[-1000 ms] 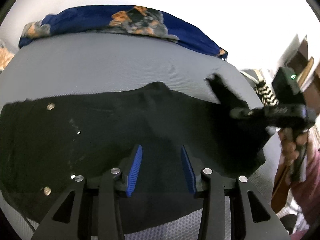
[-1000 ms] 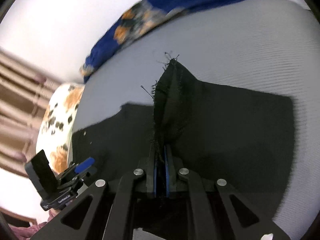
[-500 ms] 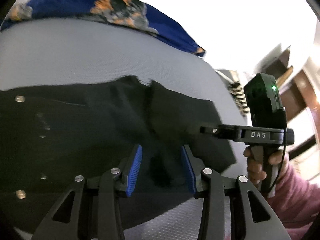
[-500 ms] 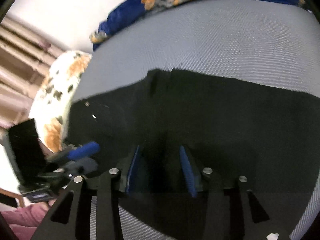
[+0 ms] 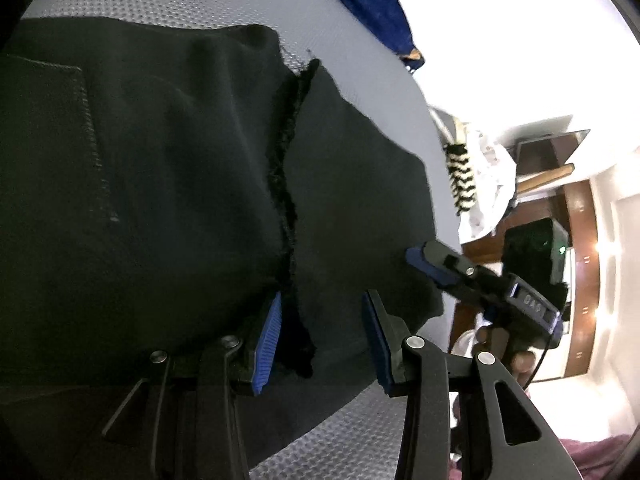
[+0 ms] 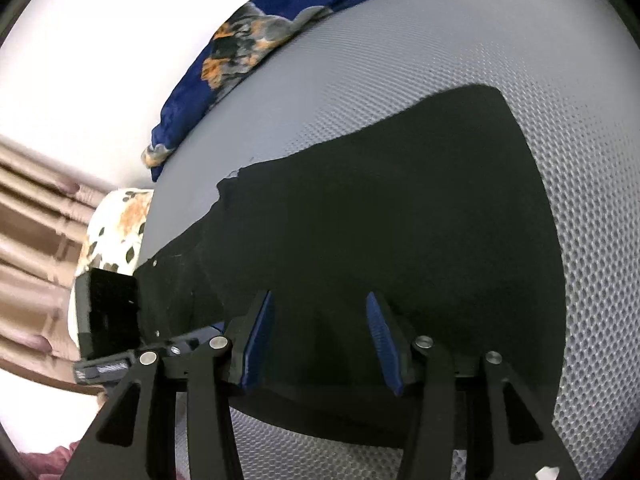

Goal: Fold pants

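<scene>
Since a second ago my right gripper (image 6: 320,336) has let go of the raised cloth, its jaws having just opened; black pants (image 5: 160,184) lie flat on grey mesh bedding (image 6: 400,80). Left gripper (image 5: 322,338) open, empty. Blue patterned blanket (image 6: 240,48), brown curtain (image 6: 32,232) behind.

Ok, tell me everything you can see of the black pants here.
The pants are black, matte woven cloth, lying flat on the grey mesh bed. A stitched pocket outline shows at the left in the left wrist view, and a frayed raw edge runs down the middle where one layer lies over another. Both grippers, left and right, sit over the near edge with jaws open, pinching nothing.
</scene>
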Demonstrator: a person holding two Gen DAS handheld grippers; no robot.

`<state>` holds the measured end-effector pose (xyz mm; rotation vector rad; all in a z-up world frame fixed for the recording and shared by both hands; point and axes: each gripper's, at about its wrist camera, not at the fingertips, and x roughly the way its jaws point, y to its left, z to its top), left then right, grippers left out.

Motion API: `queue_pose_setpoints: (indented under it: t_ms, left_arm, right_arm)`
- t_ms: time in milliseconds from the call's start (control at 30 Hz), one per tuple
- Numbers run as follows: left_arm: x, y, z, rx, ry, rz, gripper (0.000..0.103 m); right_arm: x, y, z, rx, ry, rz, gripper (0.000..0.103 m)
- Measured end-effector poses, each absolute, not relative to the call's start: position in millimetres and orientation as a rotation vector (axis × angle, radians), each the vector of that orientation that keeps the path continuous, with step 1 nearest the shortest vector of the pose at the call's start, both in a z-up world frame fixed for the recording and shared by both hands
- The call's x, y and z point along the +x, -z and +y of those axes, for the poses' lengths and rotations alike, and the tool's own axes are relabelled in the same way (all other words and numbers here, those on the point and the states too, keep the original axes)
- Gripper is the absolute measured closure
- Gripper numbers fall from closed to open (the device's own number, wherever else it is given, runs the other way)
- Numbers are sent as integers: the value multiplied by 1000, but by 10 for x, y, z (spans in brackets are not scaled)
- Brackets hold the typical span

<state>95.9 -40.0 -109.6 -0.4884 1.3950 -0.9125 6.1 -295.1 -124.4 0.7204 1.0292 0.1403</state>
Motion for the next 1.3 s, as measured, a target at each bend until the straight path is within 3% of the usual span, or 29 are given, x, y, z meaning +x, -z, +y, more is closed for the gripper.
queue_pose_setpoints:
  t_ms: [100,133,167,267,467,633,733,800,867,1100,1300]
  left_arm:
    - [945,1112,-525,-508,932,1431,63]
    - [931,1115,-556,-503,930,1441,69]
    - [915,1104,-593,-484,919,1437,85]
    - [857,1051,-621,-433,889,1421,95]
    - [680,751,-462,-390,908,1349,96]
    - [629,1079,-400,-328,844,1427,96]
    - [639,1016,-436,-311,825,1409,93]
    - [623,895,-474,-224,787,1350,90]
    - [592,752,-483,-106,747,1272,82]
    - [767,391,-795,106,695,1000,76]
    - [1171,694,-1193,175,659,1046,76]
  right_arm:
    - [37,1234,-2987,707,-139,1023,57]
    - [39,1227,-2988,698,-140,1023,57]
    - [43,1225,-2990,689,-137,1024,57]
    - [44,1215,-2987,674,-132,1028,57]
    - [-21,1179,-2986,634,-131,1032,57]
    - [-43,1312,-2938,619,-136,1080,58]
    - [-39,1300,-2907,588,-127,1082,58]
    - [-27,1236,-2897,555,-112,1078,58]
    - [-13,1143,-2902,500,-83,1054,57]
    - [300,894,-3043,210,87,970,57]
    - [617,1074,-3219,199,101,1013,62]
